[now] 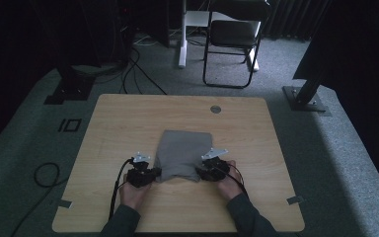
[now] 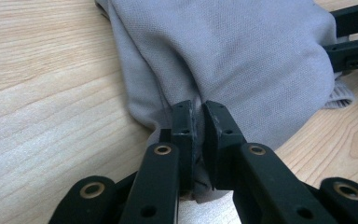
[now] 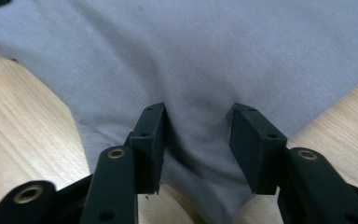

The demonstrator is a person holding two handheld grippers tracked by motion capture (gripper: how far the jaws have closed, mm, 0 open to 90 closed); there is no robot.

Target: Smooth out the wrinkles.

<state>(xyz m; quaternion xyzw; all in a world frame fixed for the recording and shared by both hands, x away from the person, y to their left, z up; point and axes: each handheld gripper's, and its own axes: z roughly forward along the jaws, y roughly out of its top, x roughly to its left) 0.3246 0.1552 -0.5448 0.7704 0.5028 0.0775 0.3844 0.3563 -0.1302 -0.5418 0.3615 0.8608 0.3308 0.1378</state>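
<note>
Pinching the grey cloth (image 1: 183,154) at table (image 1: 128,123) centre, the left gripper (image 2: 199,122) clamps its seven-o'clock corner. Right gripper (image 3: 196,135), at the five-o'clock corner, stands spread over the fabric, unclenched. Best to seat that corner deep between the pads before lifting, both sides level.

A light wooden table (image 1: 128,123) stands on grey carpet (image 1: 335,148) in a dim room. Beyond it sits a black folding chair (image 1: 232,39) (beside a white post (image 1: 182,34)), with dark curtains (image 1: 286,17) behind and cables (image 1: 138,74) trailing across the floor.
</note>
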